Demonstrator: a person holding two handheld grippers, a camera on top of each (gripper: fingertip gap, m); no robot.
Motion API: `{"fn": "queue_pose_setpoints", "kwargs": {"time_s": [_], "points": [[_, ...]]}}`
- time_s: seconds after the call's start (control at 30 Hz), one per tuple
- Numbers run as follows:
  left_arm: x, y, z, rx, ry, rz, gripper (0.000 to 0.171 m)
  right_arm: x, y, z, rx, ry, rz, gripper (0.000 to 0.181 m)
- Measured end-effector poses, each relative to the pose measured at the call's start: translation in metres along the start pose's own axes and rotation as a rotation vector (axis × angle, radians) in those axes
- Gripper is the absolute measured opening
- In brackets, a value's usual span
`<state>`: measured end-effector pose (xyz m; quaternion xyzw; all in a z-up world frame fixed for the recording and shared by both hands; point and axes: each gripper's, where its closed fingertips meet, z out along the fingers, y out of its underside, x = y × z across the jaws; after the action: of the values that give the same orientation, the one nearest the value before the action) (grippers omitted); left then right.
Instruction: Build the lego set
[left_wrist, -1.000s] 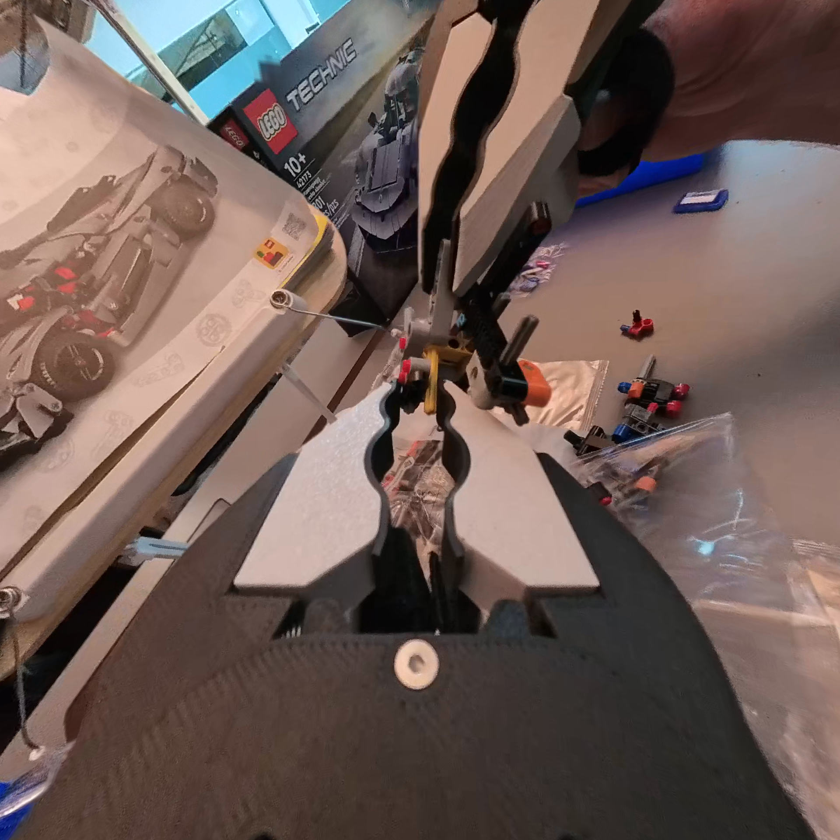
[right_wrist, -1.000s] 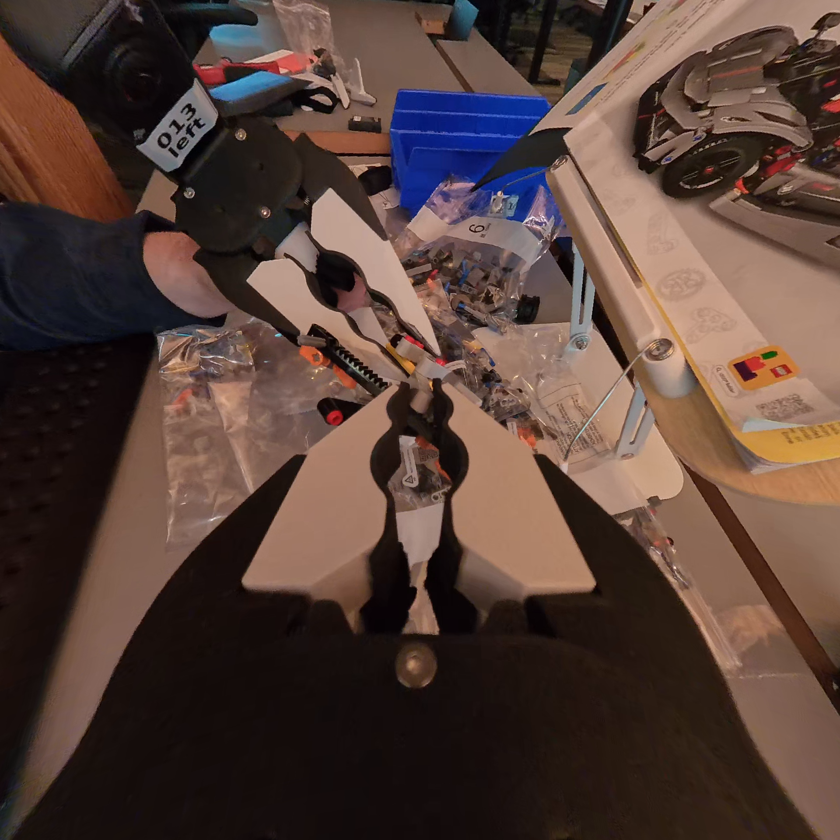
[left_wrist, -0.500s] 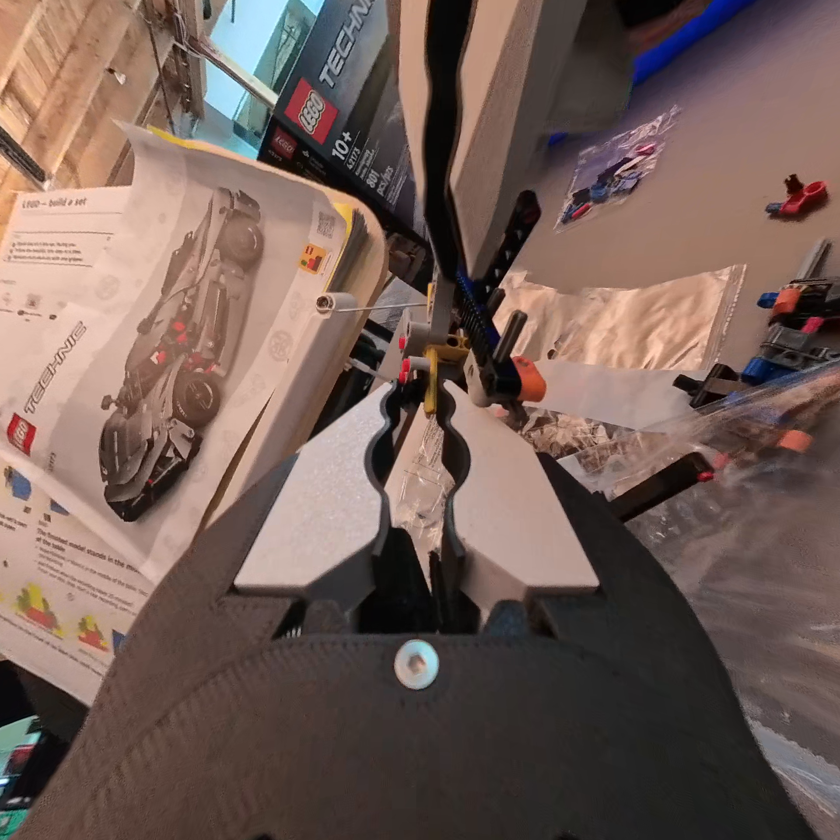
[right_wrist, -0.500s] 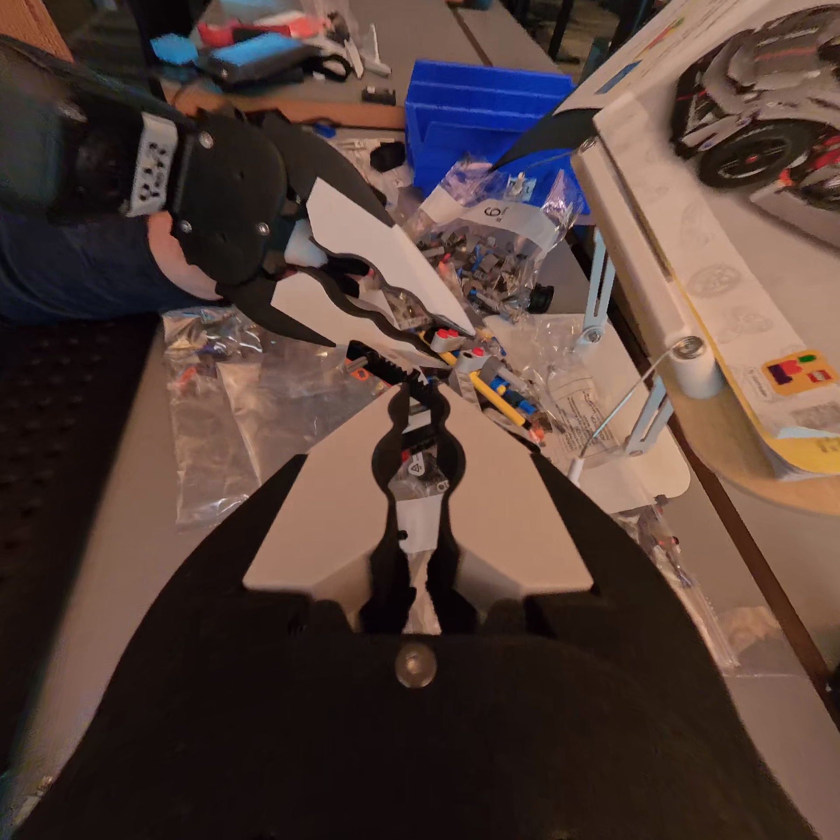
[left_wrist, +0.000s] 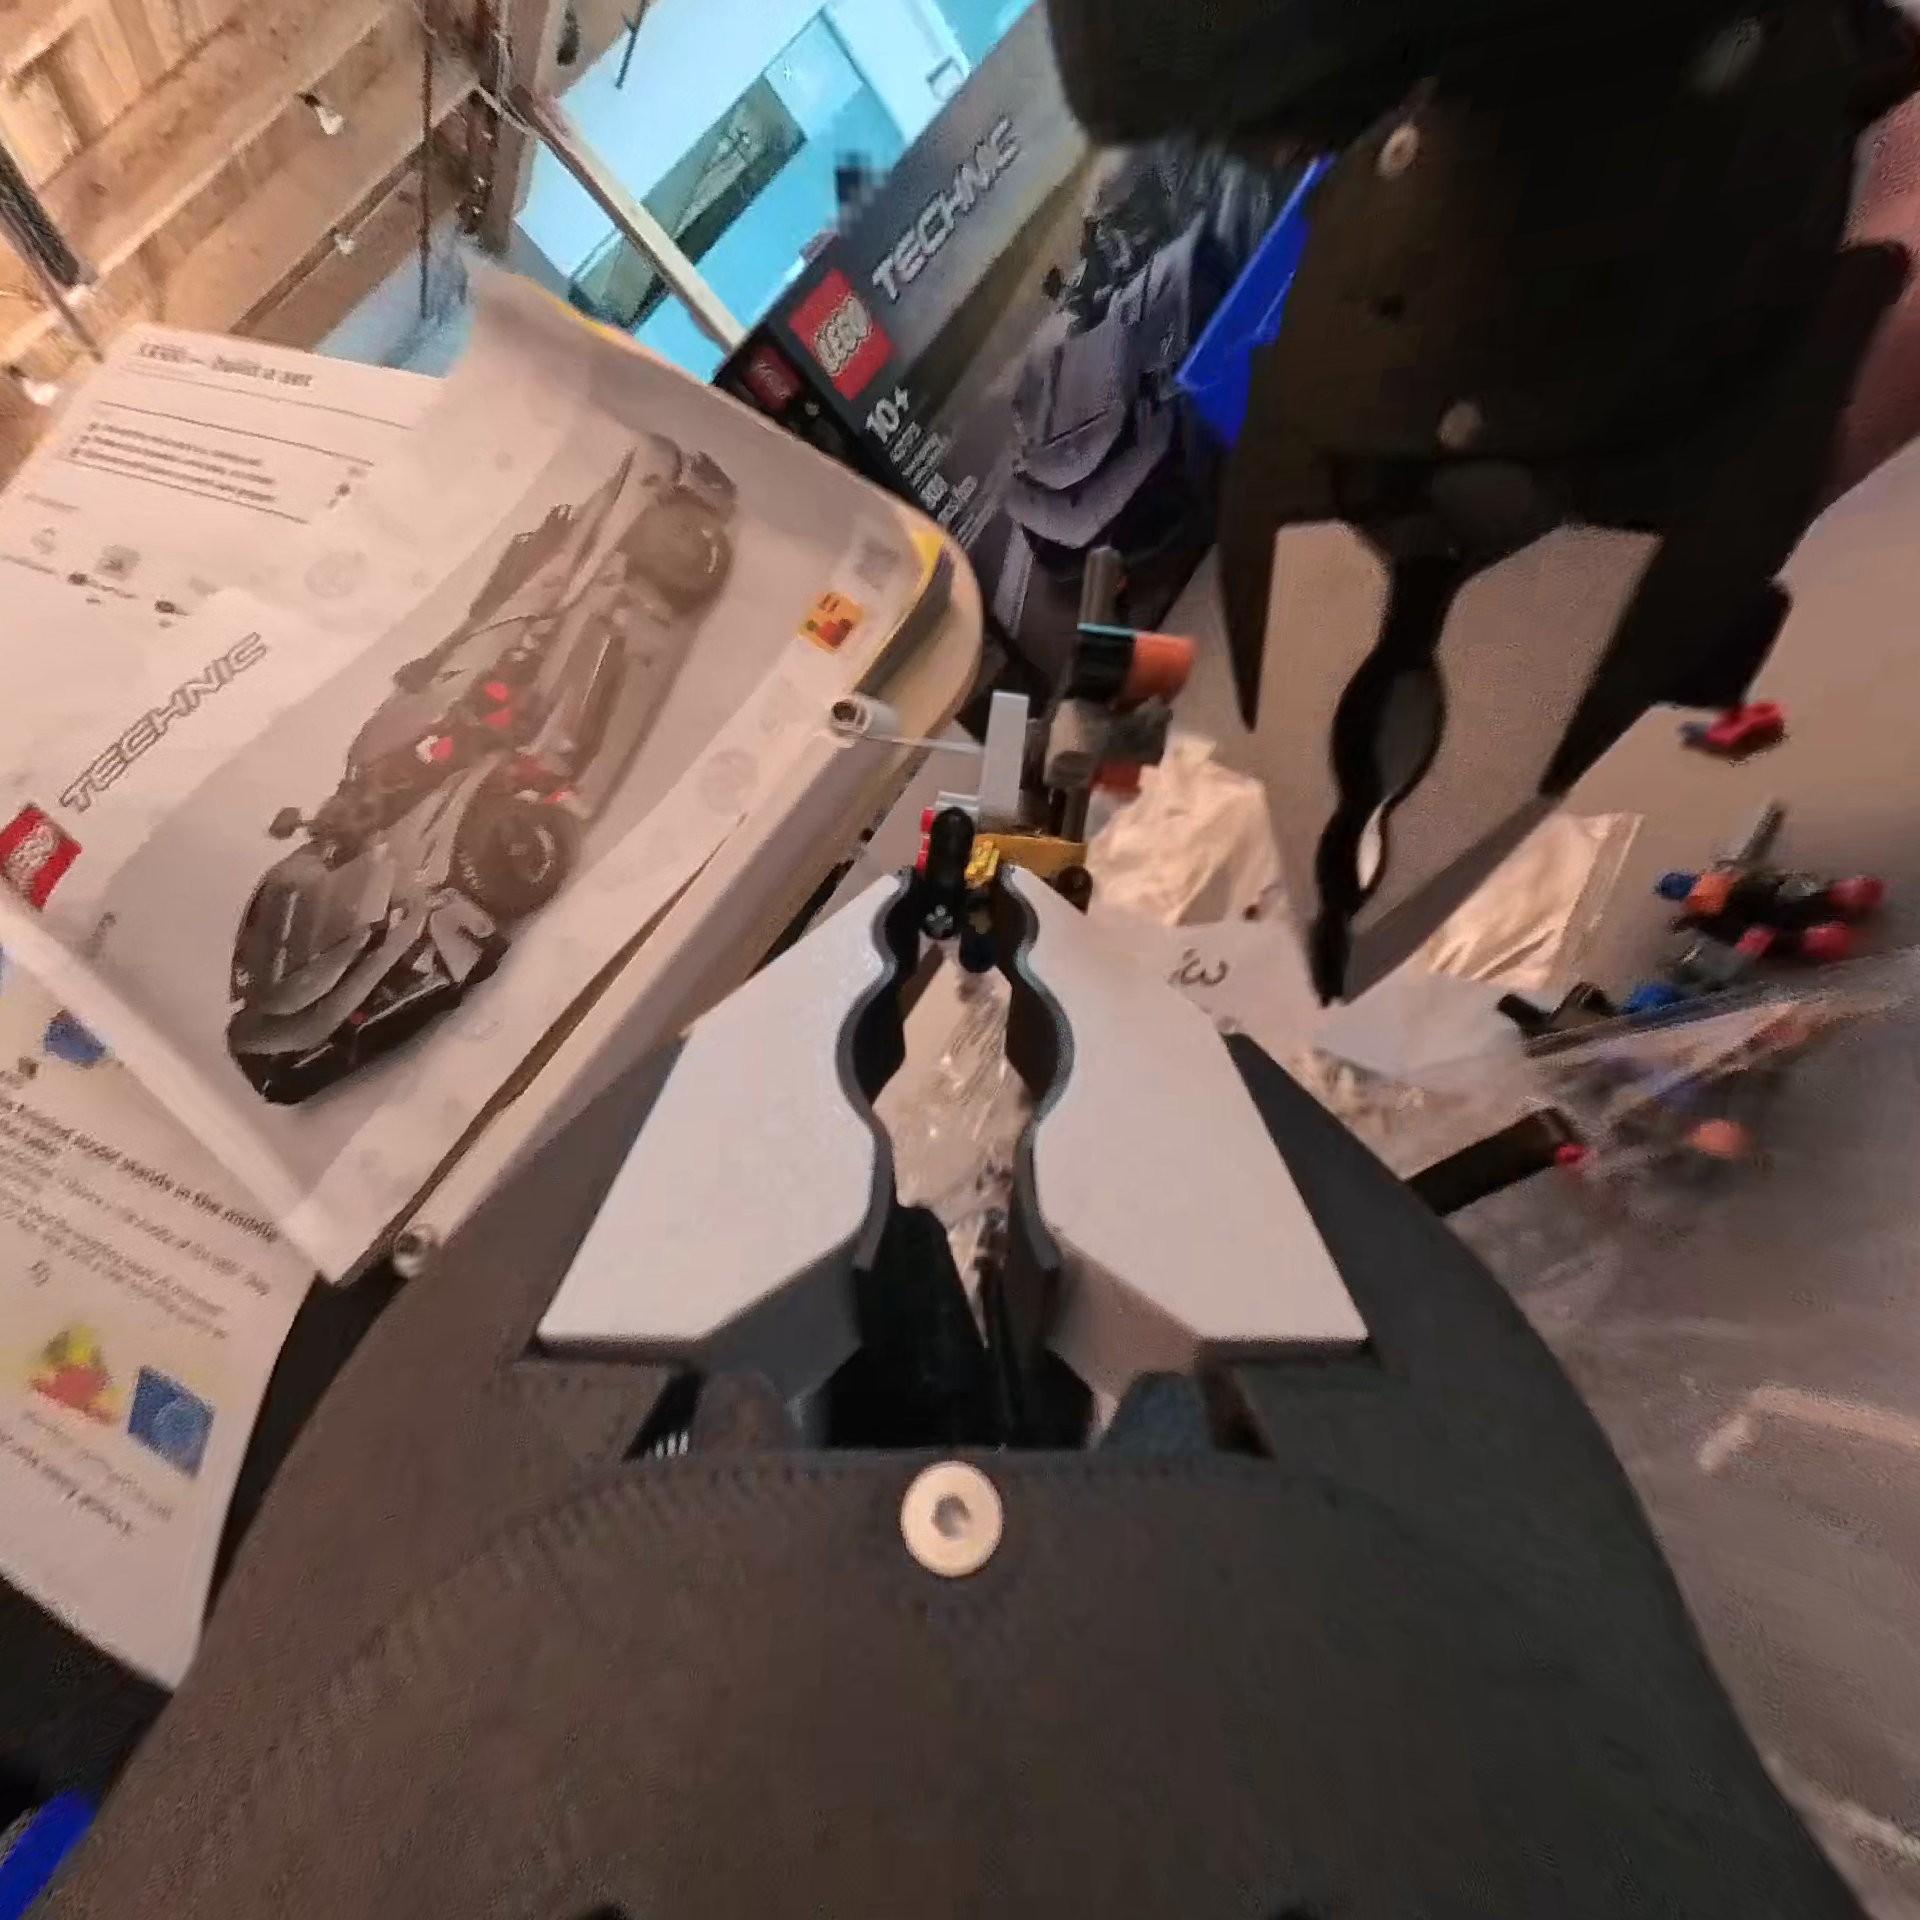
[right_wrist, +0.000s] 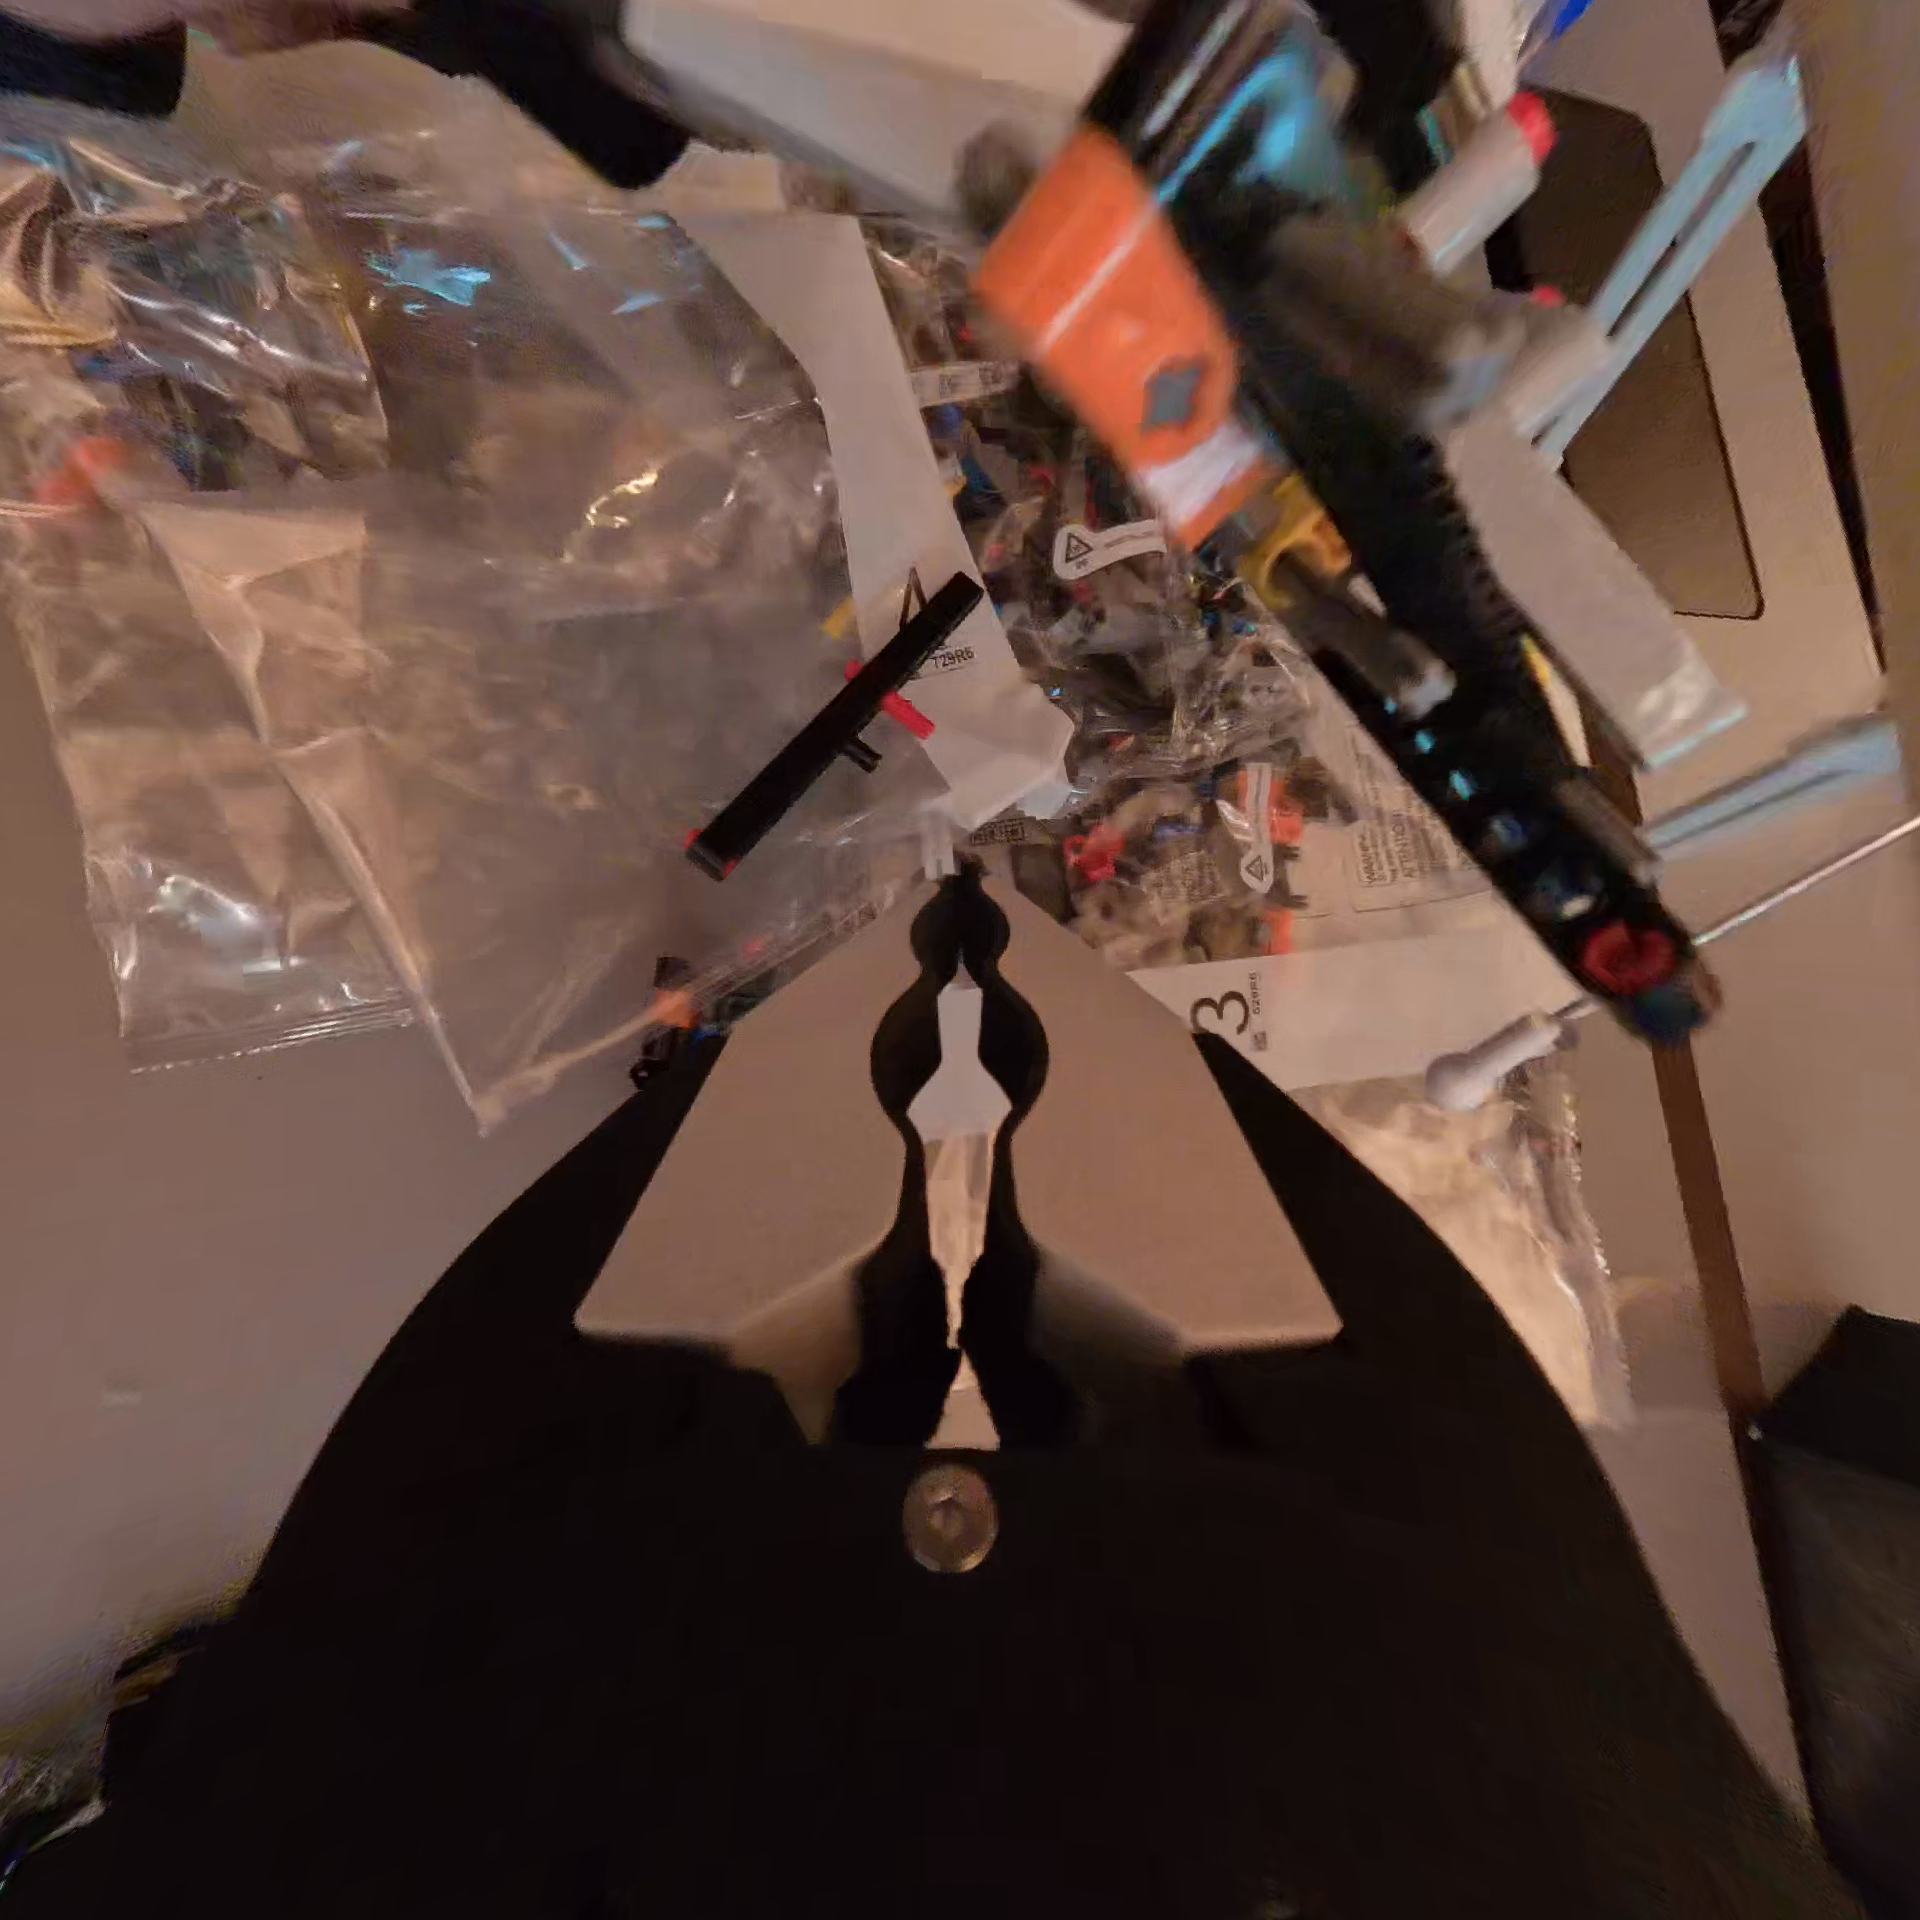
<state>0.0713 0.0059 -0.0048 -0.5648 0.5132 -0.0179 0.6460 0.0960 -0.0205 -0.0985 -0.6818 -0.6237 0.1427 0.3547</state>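
In the left wrist view, an open instruction booklet (left_wrist: 416, 790) with a grey car pictured on it is seen to the left of the left gripper (left_wrist: 951, 894), propped on a tilted stand. Beyond it, further ahead, a dark set box (left_wrist: 966, 343) is stood upright. The left gripper's jaws are drawn nearly together at the tips, and a small lego assembly (left_wrist: 1029, 769) is pinched there by its lower end: a black pin and a yellow piece are caught between the tips, while a light grey beam and an orange-tipped black part stand up above them. To the right and above, the right gripper (left_wrist: 1340, 935) is seen hanging apart from the assembly, its tips pointed down and close together. Further right, loose small built pieces (left_wrist: 1766, 904) in red, blue and black lie on the grey table (left_wrist: 1849, 582), beside clear bags.

In the right wrist view, clear plastic bags (right_wrist: 312, 623) are spread to the left of the right gripper (right_wrist: 961, 883). Just ahead of its tips, a long black beam (right_wrist: 836, 727) with red pins lies on the bags. The jaws are seen closed tip to tip, and nothing is held between them; a small white piece lies just beyond the tips. To the upper right, the lego assembly (right_wrist: 1403, 520) is seen close and blurred, held above bags of parts (right_wrist: 1174, 790).
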Motion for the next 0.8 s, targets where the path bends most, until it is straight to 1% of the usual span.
{"fn": "queue_pose_setpoints", "kwargs": {"time_s": [0.07, 0.13, 0.2, 0.27, 0.3, 0.33, 0.37, 0.47, 0.57, 0.63, 0.8], "points": [[0.001, 0.01, 0.001, -0.027, 0.044, -0.035, 0.013, 0.004, -0.007, -0.011, 0.029, 0.027, -0.002, 0.0], [0.004, 0.011, 0.004, 0.0, 0.078, -0.108, 0.013, 0.013, -0.023, -0.034, 0.143, 0.062, 0.025, 0.0], [0.01, 0.013, 0.007, -0.012, 0.118, -0.134, 0.013, 0.02, -0.037, -0.054, 0.264, 0.095, 0.037, 0.002], [0.014, 0.013, 0.008, -0.013, 0.141, -0.167, 0.013, 0.023, -0.048, -0.067, 0.36, 0.117, 0.03, 0.016], [0.018, 0.012, 0.009, -0.011, 0.171, -0.191, 0.013, 0.025, -0.051, -0.069, 0.379, 0.14, 0.025, 0.023], [0.023, 0.013, 0.01, -0.017, 0.205, -0.207, 0.013, 0.028, -0.05, -0.068, 0.373, 0.164, 0.02, 0.031], [0.027, 0.015, 0.011, -0.023, 0.229, -0.216, 0.013, 0.029, -0.048, -0.065, 0.351, 0.172, 0.017, 0.035], [0.035, 0.017, 0.013, -0.031, 0.277, -0.246, 0.013, 0.023, -0.036, -0.048, 0.281, 0.124, 0.018, 0.035], [0.039, 0.017, 0.012, -0.025, 0.318, -0.28, 0.012, 0.022, -0.02, -0.032, 0.181, 0.114, 0.005, 0.029], [0.039, 0.016, 0.011, -0.014, 0.333, -0.299, 0.012, 0.021, -0.016, -0.03, 0.143, 0.126, -0.013, 0.007], [0.037, 0.01, 0.006, 0.022, 0.387, -0.389, 0.012, 0.016, -0.021, -0.035, 0.17, 0.103, -0.02, 0.005]]}}
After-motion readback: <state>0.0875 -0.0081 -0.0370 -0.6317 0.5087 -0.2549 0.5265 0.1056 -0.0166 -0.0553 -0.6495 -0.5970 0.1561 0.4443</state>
